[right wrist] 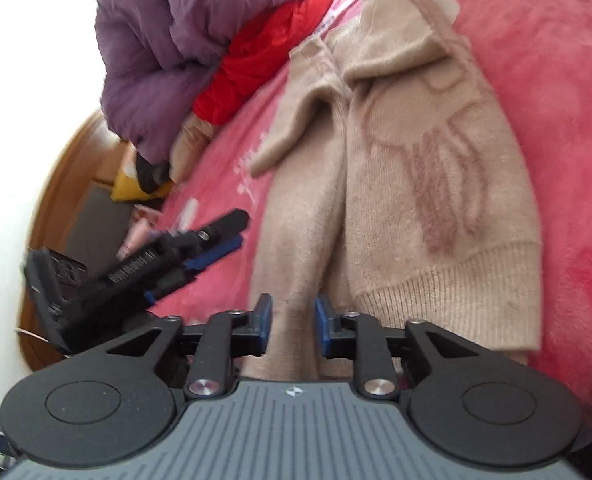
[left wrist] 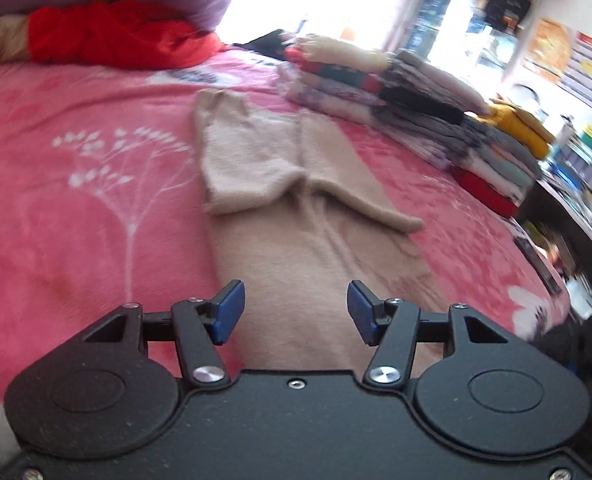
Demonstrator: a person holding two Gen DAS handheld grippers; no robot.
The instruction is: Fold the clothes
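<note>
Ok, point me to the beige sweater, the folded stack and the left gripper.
beige sweater (left wrist: 296, 264), left wrist view, on its body panel.
folded stack (left wrist: 427, 120), left wrist view, on its side.
left gripper (right wrist: 232, 228), right wrist view, between its fingertips.

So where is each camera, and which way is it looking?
Left wrist: rides the left gripper, looking along the beige sweater toward the folded clothes stack; its open fingers show.
Right wrist: rides the right gripper, looking over the sweater's ribbed hem; its fingers and the left gripper show.
Both share the sweater and pink blanket.
</note>
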